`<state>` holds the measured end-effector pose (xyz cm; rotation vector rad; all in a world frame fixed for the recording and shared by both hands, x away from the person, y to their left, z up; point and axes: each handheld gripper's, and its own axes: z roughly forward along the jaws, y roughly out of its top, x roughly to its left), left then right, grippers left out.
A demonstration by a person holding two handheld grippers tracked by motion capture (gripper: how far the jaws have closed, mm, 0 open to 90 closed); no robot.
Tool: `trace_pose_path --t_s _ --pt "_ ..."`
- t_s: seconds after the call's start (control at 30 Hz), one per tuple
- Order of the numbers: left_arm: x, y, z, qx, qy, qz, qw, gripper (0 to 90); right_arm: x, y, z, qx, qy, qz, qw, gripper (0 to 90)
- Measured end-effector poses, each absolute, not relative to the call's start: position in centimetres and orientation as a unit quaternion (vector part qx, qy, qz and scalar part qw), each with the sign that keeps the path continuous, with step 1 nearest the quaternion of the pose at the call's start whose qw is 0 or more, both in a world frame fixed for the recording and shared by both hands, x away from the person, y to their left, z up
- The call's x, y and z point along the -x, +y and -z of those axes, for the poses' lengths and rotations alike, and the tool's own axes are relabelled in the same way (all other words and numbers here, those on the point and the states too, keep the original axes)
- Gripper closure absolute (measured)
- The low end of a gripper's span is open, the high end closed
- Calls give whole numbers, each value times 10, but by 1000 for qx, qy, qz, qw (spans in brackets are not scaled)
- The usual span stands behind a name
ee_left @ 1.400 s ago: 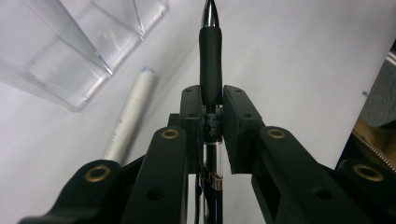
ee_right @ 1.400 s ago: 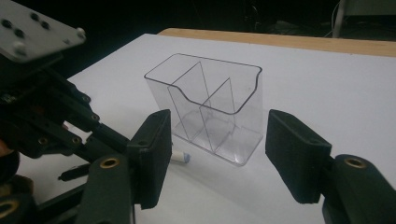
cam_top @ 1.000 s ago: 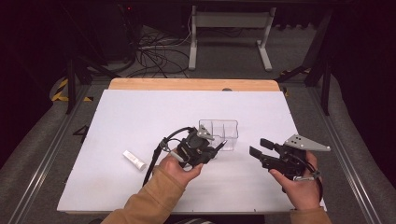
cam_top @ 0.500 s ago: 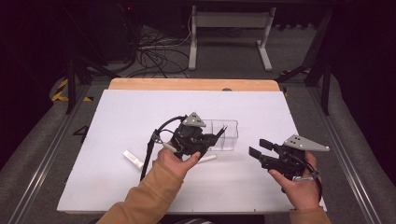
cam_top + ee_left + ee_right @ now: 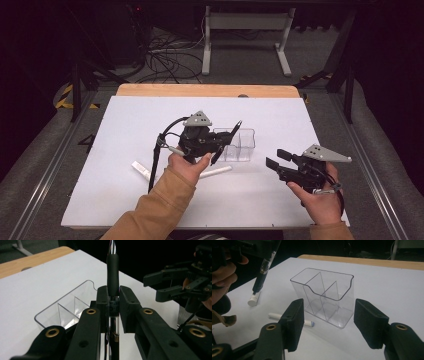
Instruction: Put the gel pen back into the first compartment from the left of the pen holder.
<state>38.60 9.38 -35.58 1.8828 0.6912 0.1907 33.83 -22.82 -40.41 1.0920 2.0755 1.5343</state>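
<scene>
High view: my left gripper (image 5: 220, 142) sits near the middle of the white desk (image 5: 125, 120), clenched on a black pen (image 5: 226, 142) that slants up over the near-left rim of the clear organizer (image 5: 241, 145); I judge it's held tilted like that so its tip can be lined up with one of the compartments. The organizer stands upright a bit right of centre, apart from every edge. My right gripper (image 5: 274, 161) waits toward the near right corner, jaws apart and holding nothing, pointed at the organizer, probably ready to steady it. Two white sticks lie on the desk: one (image 5: 141, 170) left of my left hand, one (image 5: 216, 171) just near-side of the organizer. Left gripper view: the gripper (image 5: 113, 306) has both pads tight on the pen (image 5: 113, 275) at its rubber grip zone, pen running straight up between the jaws, so it won't slip when I lower it. The organizer (image 5: 62, 312) shows below and left, dividers visible, all compartments bare as far as I can tell. Right gripper view: my right gripper (image 5: 329, 323) frames the organizer (image 5: 324, 295) between its jaws without touching it, released. The pen (image 5: 263, 270) hangs at top left, lower end above a white stick (image 5: 253, 300), whether touching I can't tell. The other stick (image 5: 287, 318) lies just beside the organizer's base.
</scene>
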Motion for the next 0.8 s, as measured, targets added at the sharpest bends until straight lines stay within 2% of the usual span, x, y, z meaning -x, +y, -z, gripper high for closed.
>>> trace_pose_path --t_s 0.23,0.33,0.8 --pt "-397 98 356 -769 291 -89 562 794 -338 -228 404 -383 731 -539 169 425" --pt "-400 99 356 -757 284 -110 578 794 -338 -228 404 -383 731 -539 170 425" --pt "-424 101 363 -731 280 -119 611 793 -339 -229 405 -384 730 -539 169 425"
